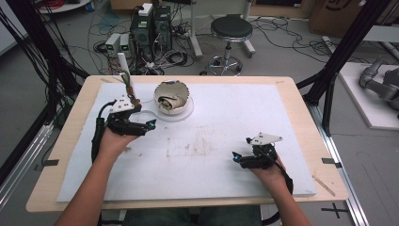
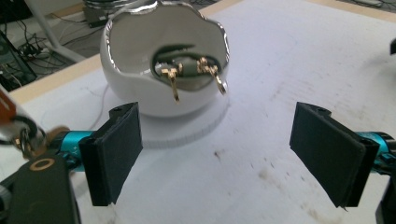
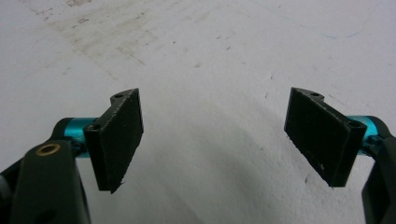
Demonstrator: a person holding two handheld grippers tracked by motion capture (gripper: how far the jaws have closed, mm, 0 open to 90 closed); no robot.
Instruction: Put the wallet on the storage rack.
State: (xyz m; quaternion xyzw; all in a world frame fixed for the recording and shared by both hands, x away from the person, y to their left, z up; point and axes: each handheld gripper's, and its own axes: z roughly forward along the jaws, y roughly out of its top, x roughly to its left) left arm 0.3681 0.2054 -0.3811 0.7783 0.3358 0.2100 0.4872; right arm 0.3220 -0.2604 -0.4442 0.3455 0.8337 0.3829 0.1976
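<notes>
L gripper point(image 1: 151, 125) sits left of centre in the high view, jaws spread wide w/ nothing between them, just below-left of the white bowl point(image 1: 172, 99). Bowl is upper centre, on a round clear coaster point(image 1: 187, 113), wavy silver rim; in the left gripper view it's upper left point(image 2: 140, 88) w/ dark cable and gold connectors point(image 2: 173, 81) inside. R gripper point(image 1: 235, 157) is lower right, jaws also wide apart, empty, over the bare white board point(image 1: 211, 155), well apart from the bowl.
</notes>
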